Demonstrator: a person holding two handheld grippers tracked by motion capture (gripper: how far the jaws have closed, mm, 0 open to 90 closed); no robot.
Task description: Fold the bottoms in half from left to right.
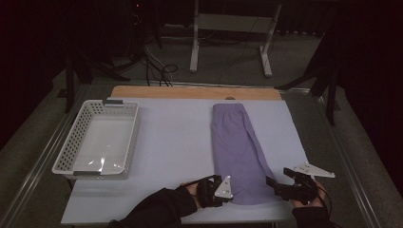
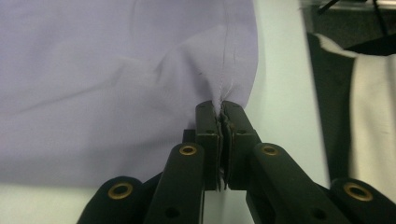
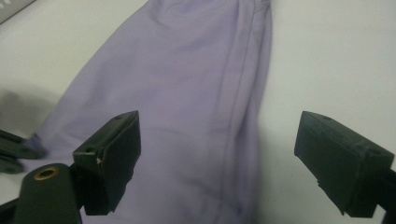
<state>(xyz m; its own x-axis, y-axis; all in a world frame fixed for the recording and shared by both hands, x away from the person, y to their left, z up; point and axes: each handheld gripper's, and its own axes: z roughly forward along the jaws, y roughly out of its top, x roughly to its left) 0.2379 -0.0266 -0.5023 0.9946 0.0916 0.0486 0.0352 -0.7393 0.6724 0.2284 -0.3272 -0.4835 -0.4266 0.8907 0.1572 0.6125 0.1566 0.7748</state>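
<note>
A folded lilac garment lies lengthwise on the white table cover, one end towards me. My left gripper is at its near left corner. In the left gripper view, the left gripper is shut on a pinch of the lilac garment at a stitched seam, and the cloth puckers up into the jaws. My right gripper is at the near right corner. In the right gripper view, the right gripper stands open, its jaws wide apart over the lilac garment and its right edge, pressing nothing.
A white perforated basket stands at the table's left side. A bare wooden strip runs along the far edge. Beyond it are a white metal frame and cables on the floor. Metal rails border both table sides.
</note>
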